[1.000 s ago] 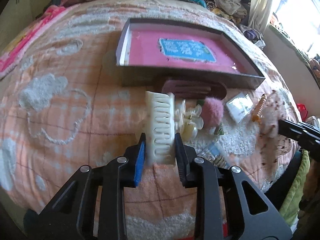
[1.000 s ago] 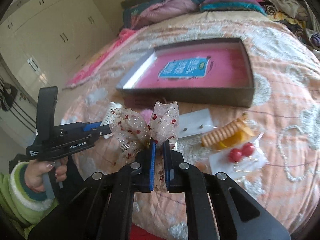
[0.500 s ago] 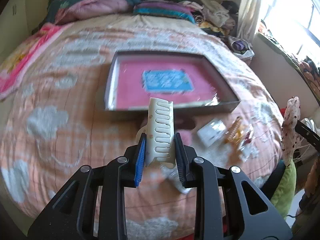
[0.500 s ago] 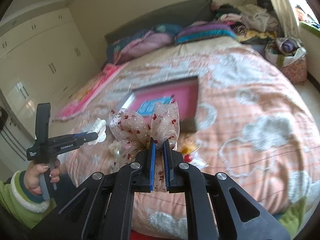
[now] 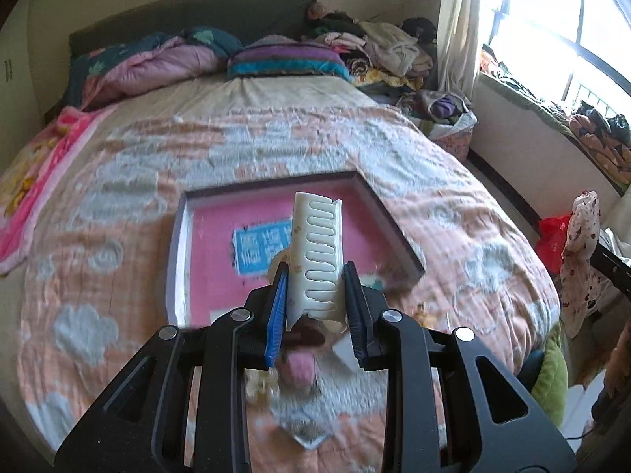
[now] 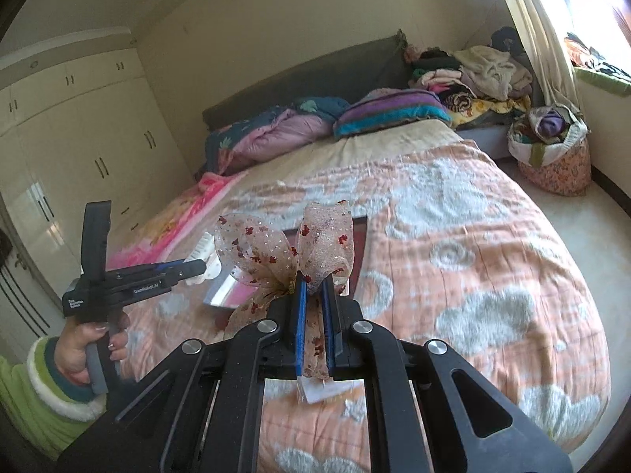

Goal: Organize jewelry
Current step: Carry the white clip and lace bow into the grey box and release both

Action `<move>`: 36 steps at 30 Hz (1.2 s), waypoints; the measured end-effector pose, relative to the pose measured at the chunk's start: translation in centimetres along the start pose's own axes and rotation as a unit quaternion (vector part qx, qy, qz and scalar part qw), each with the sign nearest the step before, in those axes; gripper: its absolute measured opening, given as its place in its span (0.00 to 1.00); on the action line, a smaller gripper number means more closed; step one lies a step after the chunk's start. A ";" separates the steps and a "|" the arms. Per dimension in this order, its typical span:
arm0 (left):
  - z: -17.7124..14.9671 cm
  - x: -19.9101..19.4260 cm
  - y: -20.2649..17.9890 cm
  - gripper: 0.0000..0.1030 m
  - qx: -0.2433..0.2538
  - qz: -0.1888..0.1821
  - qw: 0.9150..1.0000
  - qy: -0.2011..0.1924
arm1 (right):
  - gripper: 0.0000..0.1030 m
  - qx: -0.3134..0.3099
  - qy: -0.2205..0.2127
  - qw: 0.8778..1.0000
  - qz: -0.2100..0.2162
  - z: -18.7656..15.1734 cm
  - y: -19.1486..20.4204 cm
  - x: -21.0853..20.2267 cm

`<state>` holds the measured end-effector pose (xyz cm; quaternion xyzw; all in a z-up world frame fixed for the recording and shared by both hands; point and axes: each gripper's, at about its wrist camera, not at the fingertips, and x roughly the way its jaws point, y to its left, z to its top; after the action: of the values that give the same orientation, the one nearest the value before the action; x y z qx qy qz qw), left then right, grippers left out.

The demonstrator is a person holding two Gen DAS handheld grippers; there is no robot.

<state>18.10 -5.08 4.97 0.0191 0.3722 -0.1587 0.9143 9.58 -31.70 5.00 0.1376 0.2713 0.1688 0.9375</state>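
Note:
My left gripper (image 5: 314,287) is shut on a cream claw hair clip (image 5: 317,248) and holds it in the air above the shallow dark box with a pink floor (image 5: 205,260) on the bed. My right gripper (image 6: 313,287) is shut on a sheer bow hair clip with red flecks (image 6: 284,248), also held high over the bed. The bow shows at the right edge of the left wrist view (image 5: 579,260). The left gripper with the cream clip shows in the right wrist view (image 6: 185,266). The box (image 6: 232,291) is mostly hidden behind the bow.
Small hair accessories lie blurred on the peach quilt near the box's near side, among them a pink pompom (image 5: 299,366) and a clear packet (image 6: 327,390). Folded bedding and clothes (image 5: 284,59) pile at the headboard. A wardrobe (image 6: 79,157) stands left; a fabric basket (image 6: 548,149) sits right.
Both grippers have risen well above the bed with their clips still held. The box and the loose accessories now look smaller and lower in both views.

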 end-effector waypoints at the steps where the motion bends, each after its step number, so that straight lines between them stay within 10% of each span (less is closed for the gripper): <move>1: 0.3 -0.1 0.1 0.19 0.001 0.001 1.000 -0.005 | 0.07 -0.004 -0.001 1.000 0.002 0.6 0.1 0.4; 18: 2.8 4.3 6.0 0.19 -0.019 0.053 0.998 -0.003 | 0.07 -0.054 0.063 0.996 0.014 5.2 3.4 12.5; 36: -1.7 12.2 7.6 0.19 -0.027 0.038 0.996 0.081 | 0.14 -0.005 0.165 0.984 -0.069 -1.0 -1.0 24.1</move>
<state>27.42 -0.96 -5.26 0.0215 0.4478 -0.1115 0.8869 28.44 -23.03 -7.30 0.0841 0.4303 0.1252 0.8900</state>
